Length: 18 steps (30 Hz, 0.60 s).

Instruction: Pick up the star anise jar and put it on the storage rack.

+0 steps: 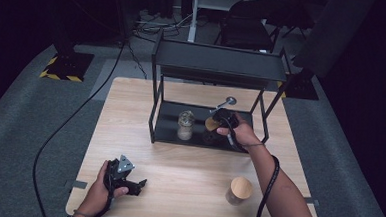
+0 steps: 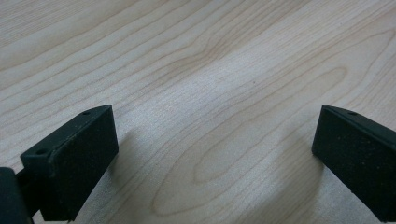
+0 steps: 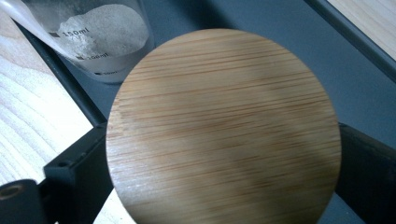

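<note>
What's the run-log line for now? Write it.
right claw: open, astride bamboo-lidded jar | jar: on rack lower shelf | left claw: open, empty, over table

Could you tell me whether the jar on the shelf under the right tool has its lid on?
On: the round bamboo lid covers the jar, between the right tool's jaws.

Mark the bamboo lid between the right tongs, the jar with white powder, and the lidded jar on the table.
bamboo lid [image 3: 224,126], right gripper view, middle of its top face.
powder jar [image 1: 185,124], high view, glass wall.
lidded jar [image 1: 241,187], high view, lid top.
</note>
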{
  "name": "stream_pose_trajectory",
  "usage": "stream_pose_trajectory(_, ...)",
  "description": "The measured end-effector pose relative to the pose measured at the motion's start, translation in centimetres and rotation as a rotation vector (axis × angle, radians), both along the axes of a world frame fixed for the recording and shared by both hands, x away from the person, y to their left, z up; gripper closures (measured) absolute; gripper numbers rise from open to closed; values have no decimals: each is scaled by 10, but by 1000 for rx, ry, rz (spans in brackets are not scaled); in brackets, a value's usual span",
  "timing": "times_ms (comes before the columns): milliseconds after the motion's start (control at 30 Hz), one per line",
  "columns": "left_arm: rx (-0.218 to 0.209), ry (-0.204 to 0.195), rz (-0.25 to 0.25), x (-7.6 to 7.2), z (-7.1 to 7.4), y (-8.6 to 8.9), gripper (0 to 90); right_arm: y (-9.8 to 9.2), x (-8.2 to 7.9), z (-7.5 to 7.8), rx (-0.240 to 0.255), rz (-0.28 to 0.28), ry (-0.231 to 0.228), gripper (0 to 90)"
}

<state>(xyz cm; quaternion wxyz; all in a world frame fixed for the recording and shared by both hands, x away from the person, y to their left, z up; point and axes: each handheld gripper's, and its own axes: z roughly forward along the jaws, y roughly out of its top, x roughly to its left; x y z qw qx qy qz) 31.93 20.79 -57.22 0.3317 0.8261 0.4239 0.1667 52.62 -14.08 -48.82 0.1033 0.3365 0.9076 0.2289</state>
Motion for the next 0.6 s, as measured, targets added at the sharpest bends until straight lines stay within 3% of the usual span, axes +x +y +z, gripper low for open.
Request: stream_pose_trajectory(600,0,1,0,0,0,0,0,-4,-8,9,27,7,-86,50)
